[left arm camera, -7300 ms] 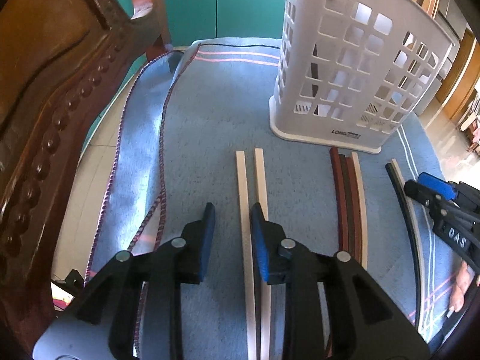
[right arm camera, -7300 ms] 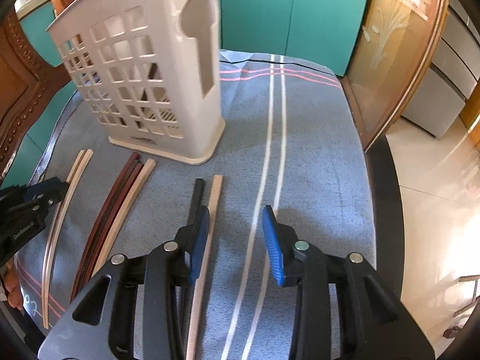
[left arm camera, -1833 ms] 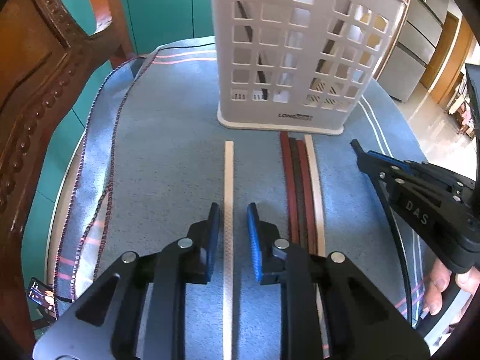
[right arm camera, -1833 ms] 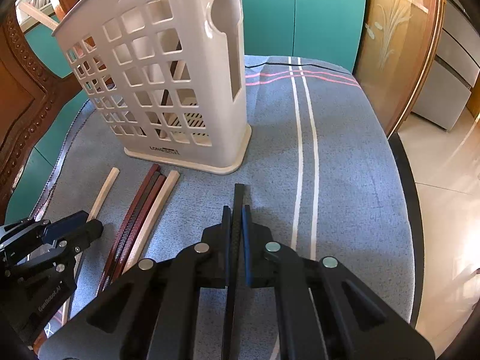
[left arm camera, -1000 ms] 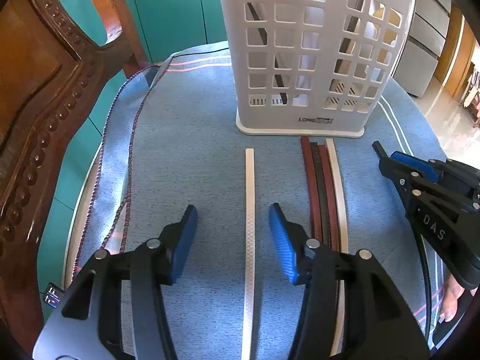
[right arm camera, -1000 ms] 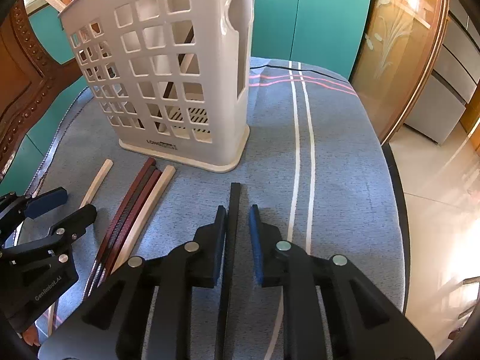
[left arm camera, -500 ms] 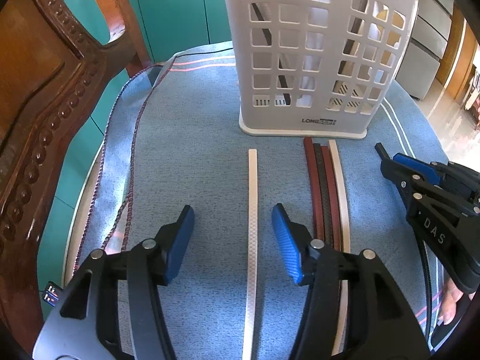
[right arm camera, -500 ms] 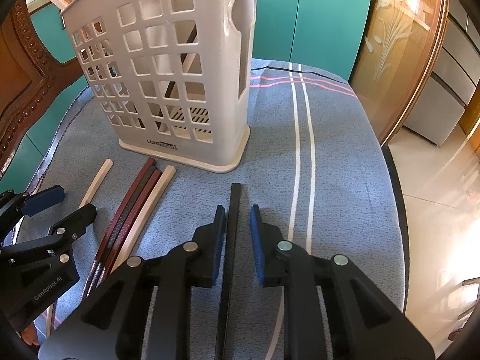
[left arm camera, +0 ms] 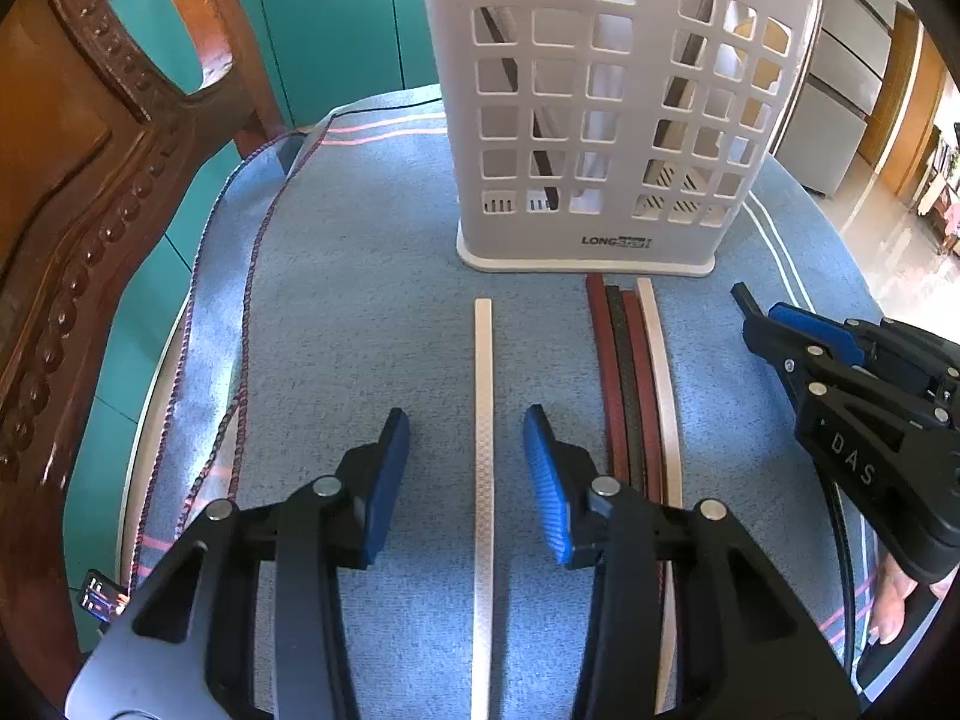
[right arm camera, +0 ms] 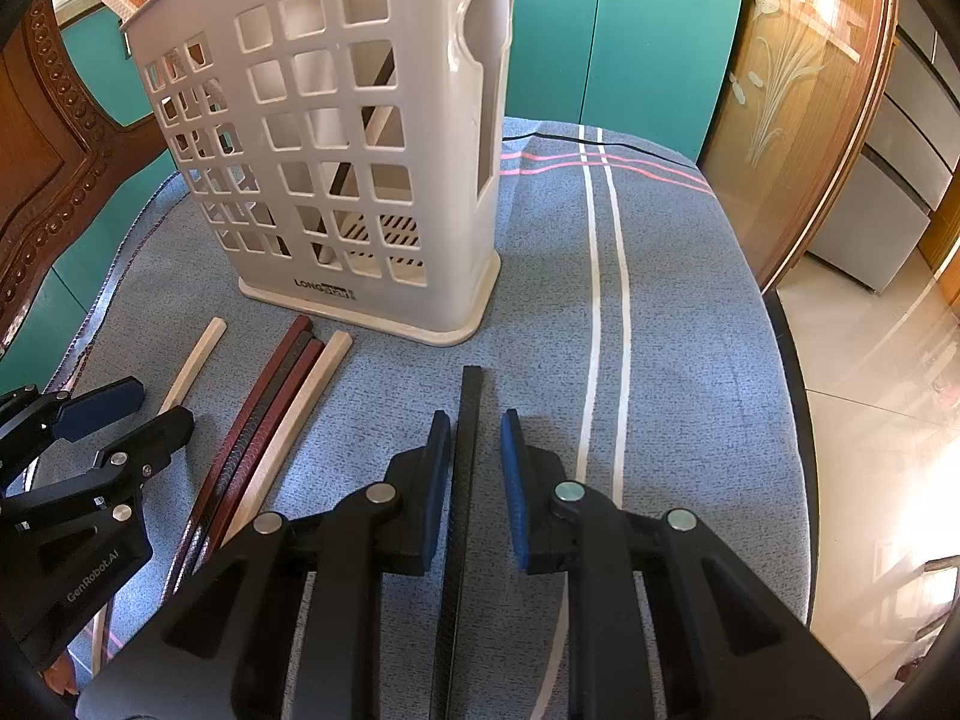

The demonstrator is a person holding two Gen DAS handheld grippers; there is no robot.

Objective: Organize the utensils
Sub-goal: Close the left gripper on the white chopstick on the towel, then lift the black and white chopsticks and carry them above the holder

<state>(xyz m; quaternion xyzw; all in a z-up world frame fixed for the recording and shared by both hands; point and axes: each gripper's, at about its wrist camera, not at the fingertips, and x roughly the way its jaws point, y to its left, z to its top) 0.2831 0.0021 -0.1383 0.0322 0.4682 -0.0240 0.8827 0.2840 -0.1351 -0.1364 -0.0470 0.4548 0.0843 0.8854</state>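
Note:
A pale chopstick (left arm camera: 483,420) lies on the blue cloth, running between the blue pads of my left gripper (left arm camera: 468,468). Its jaws are closing, with a gap on each side of the stick. A black chopstick (right arm camera: 467,450) lies between the pads of my right gripper (right arm camera: 474,474), which stands narrowly open with a gap at the right pad. The white slotted basket (left arm camera: 600,120) (right arm camera: 336,150) stands upright behind them, with several sticks inside. A bundle of dark red, black and pale chopsticks (left arm camera: 627,372) (right arm camera: 270,414) lies between the two grippers.
A carved wooden chair (left arm camera: 90,180) rises close on the left. The striped cloth (right arm camera: 606,300) reaches the rounded table edge (right arm camera: 792,420) at the right, with tiled floor beyond. Teal cabinets (right arm camera: 654,48) stand behind. A person's fingers (left arm camera: 894,606) hold the right tool.
The left jaws have narrowed around the pale chopstick since half a second ago. The right gripper and the black chopstick have not moved. Compared with the oldest frames, fewer sticks lie on the cloth.

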